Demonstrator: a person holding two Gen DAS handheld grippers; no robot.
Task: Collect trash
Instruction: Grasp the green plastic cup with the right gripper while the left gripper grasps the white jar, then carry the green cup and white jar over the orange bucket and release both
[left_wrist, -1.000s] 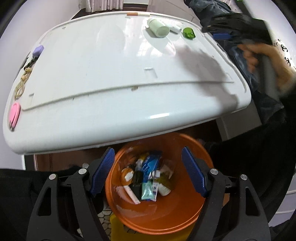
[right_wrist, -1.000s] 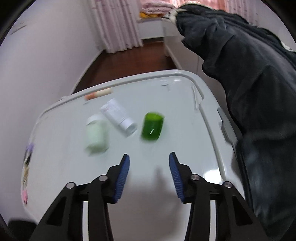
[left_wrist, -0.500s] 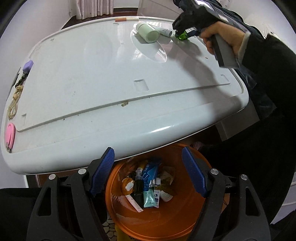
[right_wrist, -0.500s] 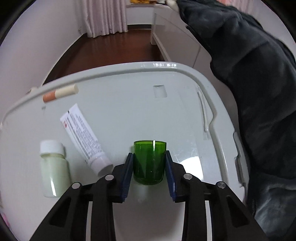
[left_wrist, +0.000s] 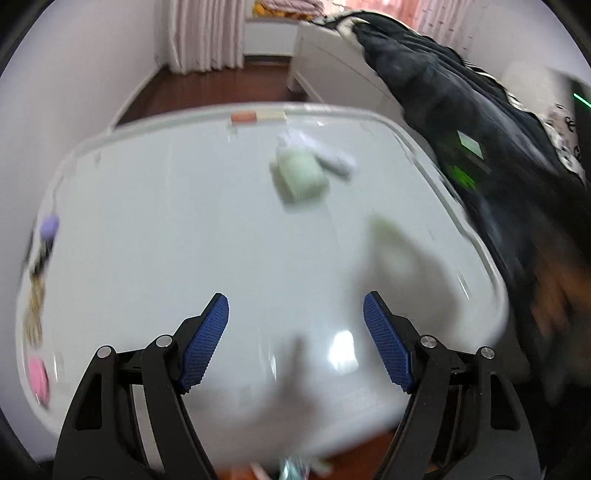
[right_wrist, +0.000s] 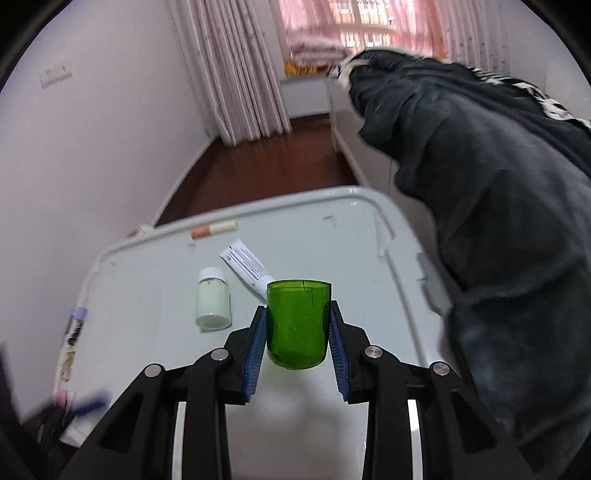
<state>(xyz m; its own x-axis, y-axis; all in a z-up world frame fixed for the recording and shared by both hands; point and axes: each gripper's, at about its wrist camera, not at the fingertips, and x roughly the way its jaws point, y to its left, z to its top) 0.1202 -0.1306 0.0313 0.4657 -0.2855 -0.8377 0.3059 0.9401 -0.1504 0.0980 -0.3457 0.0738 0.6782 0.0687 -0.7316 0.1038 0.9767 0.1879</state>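
Above the white table (right_wrist: 369, 258), right gripper (right_wrist: 297, 325) clamping clear green cup (right_wrist: 297, 325) — left gripper (left_wrist: 295, 339) spread wide

One green cup (right_wrist: 297, 325), one bottle (right_wrist: 213, 299), one tube (right_wrist: 245, 266), one marker (right_wrist: 213, 230).

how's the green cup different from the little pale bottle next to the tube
The green cup is see-through and open-topped; the pale green bottle is opaque with a white cap. The cup is clamped between the right gripper pads, while the bottle lies on the white table, untouched. The cup looks wider, though it sits nearer the camera. Both are small and roughly cylindrical.
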